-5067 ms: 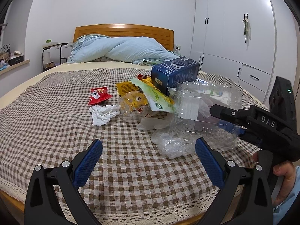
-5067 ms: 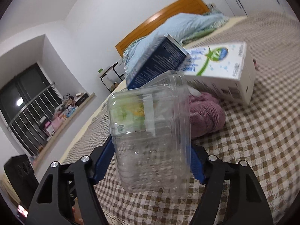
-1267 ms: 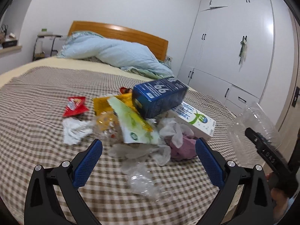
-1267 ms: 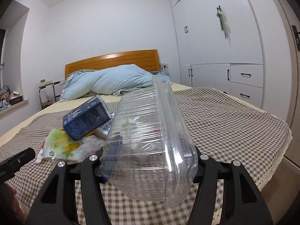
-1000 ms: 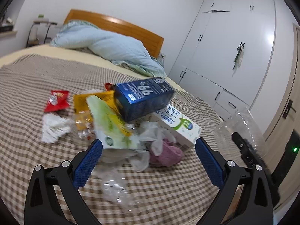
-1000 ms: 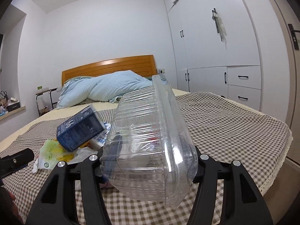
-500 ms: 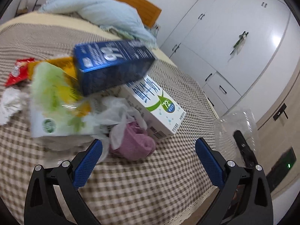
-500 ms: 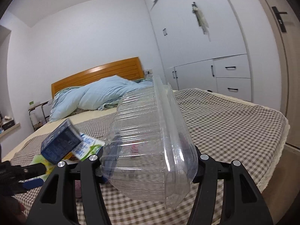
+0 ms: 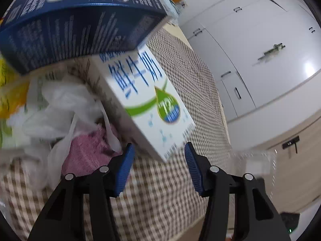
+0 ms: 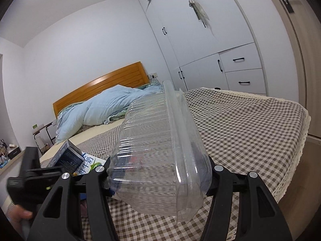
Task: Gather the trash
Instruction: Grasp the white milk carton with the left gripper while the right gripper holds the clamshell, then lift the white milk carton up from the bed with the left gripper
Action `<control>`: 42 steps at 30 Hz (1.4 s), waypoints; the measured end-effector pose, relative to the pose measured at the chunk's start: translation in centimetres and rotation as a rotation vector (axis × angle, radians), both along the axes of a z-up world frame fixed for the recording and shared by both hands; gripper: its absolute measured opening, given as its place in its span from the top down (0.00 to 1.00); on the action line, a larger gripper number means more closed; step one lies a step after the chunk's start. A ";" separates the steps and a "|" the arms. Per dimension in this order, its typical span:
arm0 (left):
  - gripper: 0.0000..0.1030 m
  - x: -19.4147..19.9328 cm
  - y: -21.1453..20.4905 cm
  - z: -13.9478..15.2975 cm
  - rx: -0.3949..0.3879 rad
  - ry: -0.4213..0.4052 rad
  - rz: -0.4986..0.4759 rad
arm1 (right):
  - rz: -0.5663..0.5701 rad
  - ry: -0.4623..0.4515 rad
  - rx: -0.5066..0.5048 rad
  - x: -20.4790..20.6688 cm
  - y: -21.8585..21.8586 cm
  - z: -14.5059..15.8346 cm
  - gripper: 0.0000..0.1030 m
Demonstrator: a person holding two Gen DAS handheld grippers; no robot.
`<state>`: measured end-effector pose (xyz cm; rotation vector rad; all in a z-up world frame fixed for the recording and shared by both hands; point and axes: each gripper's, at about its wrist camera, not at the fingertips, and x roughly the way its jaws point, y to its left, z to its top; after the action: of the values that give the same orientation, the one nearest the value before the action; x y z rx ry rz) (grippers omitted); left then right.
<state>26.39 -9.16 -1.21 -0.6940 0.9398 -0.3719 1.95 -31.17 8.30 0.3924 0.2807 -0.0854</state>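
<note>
Trash pile sits on the checked bedspread [image 9: 160,190], near the bed's foot edge. Current step, as I read it: left gripper [image 9: 158,166] going for the white milk carton [image 9: 144,104]. Its jaws are closing, with the carton's near corner poking in between the blue pads [image 9: 125,170]; the pads aren't pressing on it yet, a gap shows on both sides.

Right gripper [image 10: 158,178] is clamped on the clear plastic clamshell [image 10: 158,150], held up off the bed, rim tilted upward. The bedspread shows through it.

Next move, my guess: push the left gripper a bit further onto the carton so the pads land on its flat side faces instead of the corner, then finish the squeeze and lift. A corner-only grip will likely let it pivot or slip.

In the way:
- blue box [image 9: 76,20] leans on the carton's far end; lifting the carton will probably tip it or drag it along.
- white plastic bag [image 9: 60,108] and a pink knitted cloth [image 9: 88,150] lie just left of the carton, touching or nearly so; the left pad could snag the bag.
- yellow and green wrappers [image 9: 8,92] are at the far left, partly cut off.

Left wrist view is motion-blurred, so exact contact is hard to call. No bin visible in either view. The white wardrobe [image 10: 210,46] and the blue duvet [image 10: 104,108] are well clear.
</note>
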 end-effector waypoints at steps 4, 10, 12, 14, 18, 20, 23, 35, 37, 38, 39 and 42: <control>0.52 1.7 0.8 0.0 0.020 0.030 0.095 | 0.001 0.003 0.011 -0.2 -0.4 -0.1 0.44; 0.55 3.6 0.3 1.1 0.076 0.031 0.143 | 0.003 0.008 0.027 -0.4 -1.0 0.0 0.44; 0.65 4.2 -1.3 2.0 0.129 0.001 0.107 | 0.001 0.008 0.029 -0.5 -1.2 0.0 0.44; 0.71 4.9 -2.7 2.7 0.163 -0.017 0.080 | -0.002 0.011 0.033 -0.6 -1.5 0.0 0.44; 0.81 6.9 -4.1 3.1 0.236 -0.022 0.082 | -0.004 0.022 0.040 -0.6 -2.0 -0.1 0.44; 0.85 8.0 -4.4 3.3 0.278 -0.047 0.096 | -0.003 0.030 0.043 -0.5 -2.2 -0.3 0.44; 0.86 8.9 -4.6 3.8 0.376 -0.107 0.121 | 0.001 0.036 0.048 -0.3 -2.6 -0.5 0.44; 0.35 9.2 -6.1 5.1 1.282 -0.352 0.023 | 0.048 0.082 0.084 2.4 -2.6 -2.1 0.44; 0.35 9.4 -7.0 4.0 1.397 -0.362 -0.091 | 0.054 0.091 0.083 2.9 -2.3 -2.4 0.44; 0.35 9.7 -7.4 3.5 1.426 -0.349 -0.140 | 0.057 0.096 0.084 3.1 -2.3 -2.5 0.44; 0.34 9.8 -7.7 2.9 1.449 -0.333 -0.192 | 0.059 0.099 0.086 3.3 -2.2 -2.6 0.44; 0.25 9.9 -8.6 2.7 1.540 -0.374 -0.199 | 0.060 0.107 0.085 3.7 -2.3 -2.9 0.44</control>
<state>36.34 -17.76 1.53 0.8542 0.6736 0.1162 5.65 -33.46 5.42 0.4638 0.4028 -0.0356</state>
